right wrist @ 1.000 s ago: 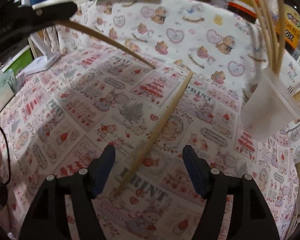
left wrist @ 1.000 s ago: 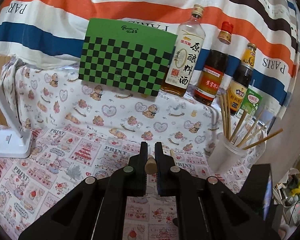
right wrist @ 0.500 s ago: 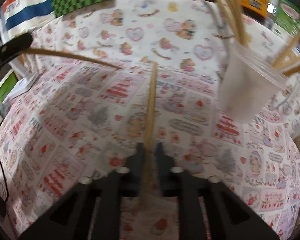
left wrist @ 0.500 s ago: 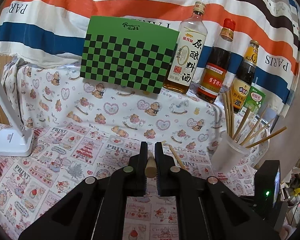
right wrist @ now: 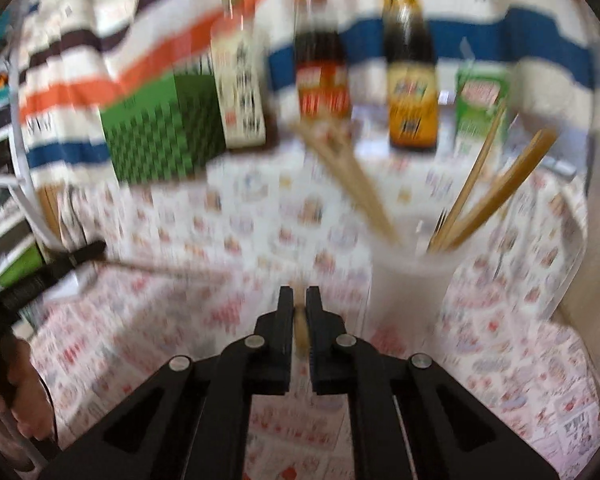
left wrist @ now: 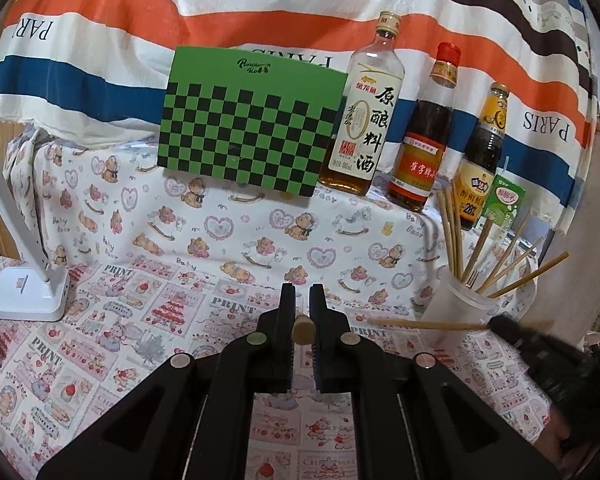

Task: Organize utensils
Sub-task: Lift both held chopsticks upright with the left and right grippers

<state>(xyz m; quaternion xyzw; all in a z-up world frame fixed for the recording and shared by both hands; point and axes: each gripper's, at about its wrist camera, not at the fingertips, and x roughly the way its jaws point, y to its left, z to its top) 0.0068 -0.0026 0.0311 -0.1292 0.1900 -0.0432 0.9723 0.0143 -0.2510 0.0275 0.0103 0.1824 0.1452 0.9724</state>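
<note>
On my feed: backdrop cloth (left wrist: 100,32) is white w/ orange, blue & dark brown stripes, "PARIS" in dark letters. Board (left wrist: 248,124) is green w/ black checks. Surface cloth (left wrist: 140,300) is white w/ pink-red print blocks; upper part has brown bears & hearts. Bottles: clear one (left wrist: 364,120) w/ amber liquid & white label, dark one (left wrist: 424,128) w/ red cap & red-orange label, dark one (left wrist: 482,160) w/ yellow label. Carton (left wrist: 502,204) green. Chopsticks (left wrist: 452,232) tan, cup (left wrist: 456,308) frosted white. Lamp base (left wrist: 28,292) white. Both grippers' fingers (left wrist: 286,320) black.
</note>
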